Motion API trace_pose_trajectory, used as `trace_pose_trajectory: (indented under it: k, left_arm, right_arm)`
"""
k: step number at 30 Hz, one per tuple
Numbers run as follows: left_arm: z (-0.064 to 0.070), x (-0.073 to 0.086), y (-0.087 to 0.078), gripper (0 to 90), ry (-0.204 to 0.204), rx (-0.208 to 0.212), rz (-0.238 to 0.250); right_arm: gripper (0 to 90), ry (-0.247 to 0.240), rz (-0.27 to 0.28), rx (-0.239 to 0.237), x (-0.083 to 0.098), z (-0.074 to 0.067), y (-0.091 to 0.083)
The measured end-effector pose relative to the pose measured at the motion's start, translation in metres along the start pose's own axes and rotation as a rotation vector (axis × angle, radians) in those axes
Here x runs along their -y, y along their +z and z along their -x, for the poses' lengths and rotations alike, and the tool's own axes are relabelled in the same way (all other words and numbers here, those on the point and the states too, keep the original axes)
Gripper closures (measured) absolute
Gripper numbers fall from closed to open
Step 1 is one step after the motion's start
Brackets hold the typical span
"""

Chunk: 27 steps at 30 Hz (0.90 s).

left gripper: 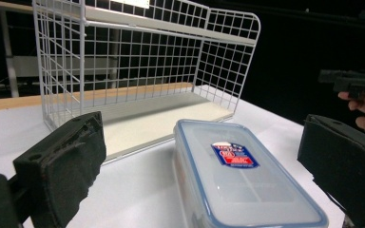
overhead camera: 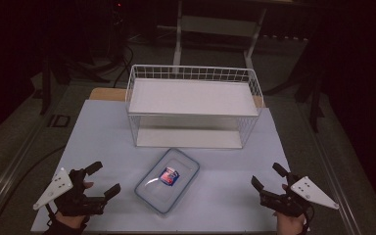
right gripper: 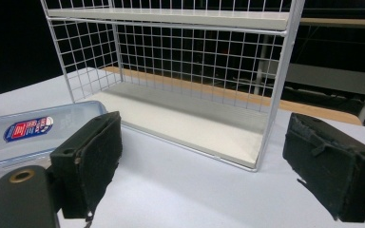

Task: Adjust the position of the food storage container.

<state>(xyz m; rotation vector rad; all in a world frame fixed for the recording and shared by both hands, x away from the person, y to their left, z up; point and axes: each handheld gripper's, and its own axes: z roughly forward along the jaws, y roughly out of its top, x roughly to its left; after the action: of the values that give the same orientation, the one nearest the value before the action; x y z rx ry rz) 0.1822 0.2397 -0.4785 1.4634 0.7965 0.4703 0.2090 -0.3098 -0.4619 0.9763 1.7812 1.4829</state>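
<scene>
Between both grippers' spread, empty jaws, the lidded container [overhead camera: 167, 180] apparently lies flat.

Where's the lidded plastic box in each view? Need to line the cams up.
High view: the plastic box lies low centre on the table, in front of the wire rack.
Left gripper view: the box sits low and right of centre, between the jaws.
Right gripper view: the box is at the left edge, partly behind the left jaw.
Shared landmark: the wire rack, behind the box in all three.
</scene>
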Motion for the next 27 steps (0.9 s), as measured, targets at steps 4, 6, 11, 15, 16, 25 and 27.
trace_pose_trajectory:
  k: [4,6,11,15,16,25,27]
  left_arm:
    - [0.006,-0.012,0.003,2.3,-0.004,0.018,0.0]
    - [0.009,-0.018,0.005,2.3,-0.006,0.03,-0.003]
    - [0.021,-0.025,0.014,2.3,-0.03,0.064,-0.033]
    - [0.034,-0.023,0.028,3.4,-0.001,0.114,-0.123]
    - [0.038,-0.022,0.032,3.7,0.005,0.13,-0.143]
    - [0.062,-0.01,0.065,42.0,-0.035,0.284,-0.333]
    - [0.067,-0.006,0.071,54.5,-0.04,0.315,-0.365]
  right_arm:
    - [12.6,0.005,-0.003,0.003,0.0,-0.001,0.0]
    - [12.6,0.007,-0.004,0.003,0.0,-0.001,0.0]
    - [12.6,0.008,-0.002,0.007,-0.001,-0.003,-0.001]
    - [12.6,0.01,-0.004,0.006,-0.001,-0.003,0.0]
    - [12.6,0.01,-0.005,0.006,-0.001,-0.003,0.0]
    - [13.0,0.014,-0.005,-0.001,-0.001,-0.004,0.0]
    - [13.1,0.014,-0.005,-0.003,0.0,-0.004,0.0]
